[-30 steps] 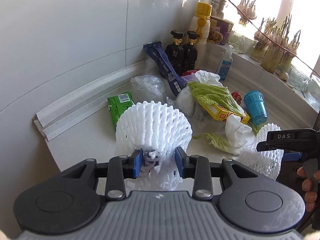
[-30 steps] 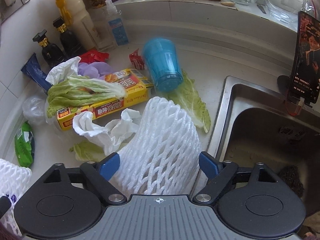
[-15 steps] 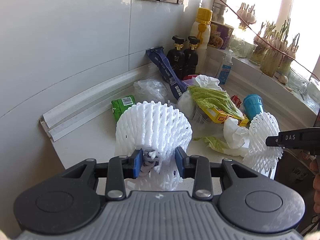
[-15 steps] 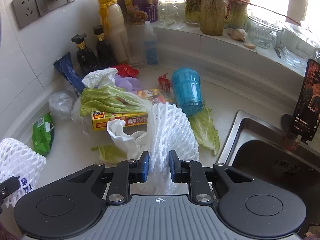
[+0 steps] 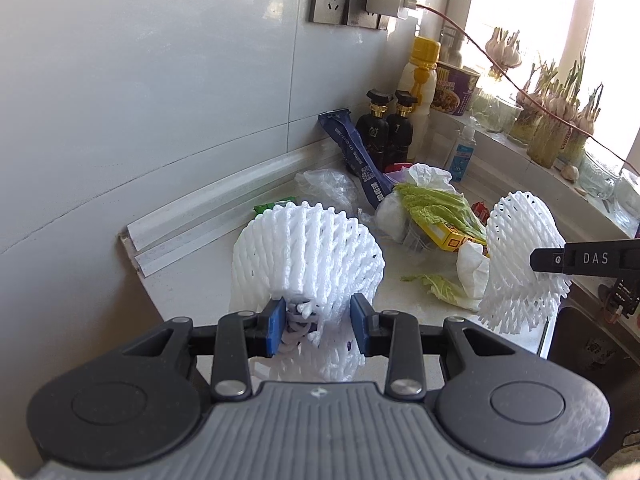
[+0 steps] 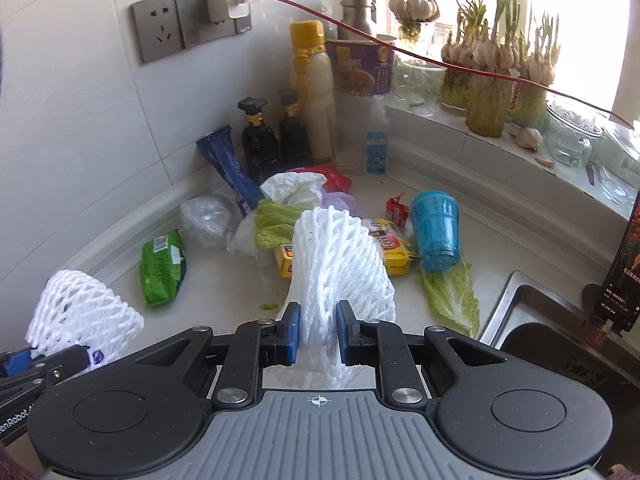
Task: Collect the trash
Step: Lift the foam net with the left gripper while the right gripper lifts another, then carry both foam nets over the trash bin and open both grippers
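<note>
My left gripper is shut on a white foam fruit net and holds it above the counter; it also shows in the right wrist view. My right gripper is shut on a second white foam net, lifted off the counter; that net shows in the left wrist view. On the counter behind lie cabbage leaves, a yellow box, a blue cup, a green packet and crumpled white plastic.
Two dark bottles, a yellow-capped bottle and a blue wrapper stand at the back wall. A steel sink lies at the right with a phone propped beside it. Jars of garlic sprouts line the windowsill.
My right gripper closed on the second foam net and lifted it off the counter. Both grippers have risen and pulled back; the left still holds its net.
</note>
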### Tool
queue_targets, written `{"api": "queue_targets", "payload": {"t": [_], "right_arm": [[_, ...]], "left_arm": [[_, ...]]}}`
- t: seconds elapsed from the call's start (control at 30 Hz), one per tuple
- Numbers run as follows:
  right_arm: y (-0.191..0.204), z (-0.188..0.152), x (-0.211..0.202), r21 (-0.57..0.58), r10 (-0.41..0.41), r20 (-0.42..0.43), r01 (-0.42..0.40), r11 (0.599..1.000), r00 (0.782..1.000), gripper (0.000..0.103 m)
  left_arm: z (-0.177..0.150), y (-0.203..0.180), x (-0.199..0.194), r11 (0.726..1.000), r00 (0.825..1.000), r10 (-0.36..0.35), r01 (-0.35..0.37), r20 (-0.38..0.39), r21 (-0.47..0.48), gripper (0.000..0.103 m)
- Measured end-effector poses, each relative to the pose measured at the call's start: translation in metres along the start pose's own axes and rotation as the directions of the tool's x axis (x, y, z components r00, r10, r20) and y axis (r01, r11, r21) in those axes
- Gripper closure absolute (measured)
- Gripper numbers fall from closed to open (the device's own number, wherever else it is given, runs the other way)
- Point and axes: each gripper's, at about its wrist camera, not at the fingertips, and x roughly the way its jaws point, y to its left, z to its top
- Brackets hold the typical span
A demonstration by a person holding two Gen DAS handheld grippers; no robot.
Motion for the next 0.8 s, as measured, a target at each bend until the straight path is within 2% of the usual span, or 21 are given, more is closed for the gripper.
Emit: {"api": "queue_targets", "payload": {"t": [0.4,0.6,0.8], "right_arm": [[0.075,-0.008,-0.022,-0.107,0.154,-0.004,-0.154,0.982,0.988,0.086],[0.122,-0.021,-0.022,-0.16,0.235,-0.049,-0.24,0.958,0.971,0.086],[0.166,-0.041,-0.019,-0.223,0.318,-0.112,-0.336,0.915,0.941,0.086]], "left_arm": [[-0.02,0.054,-0.033,0.993,0.996,0.085,-0.085,0.002,-0.082,0.071],[-0.035,0.089,-0.046,0.98,0.989,0.146,-0.147,-0.018,-0.134,0.071],[-0.055,0.119,-0.052,0.963,0.98,0.189,-0.197,-0.057,-0.183,0.071]]}}
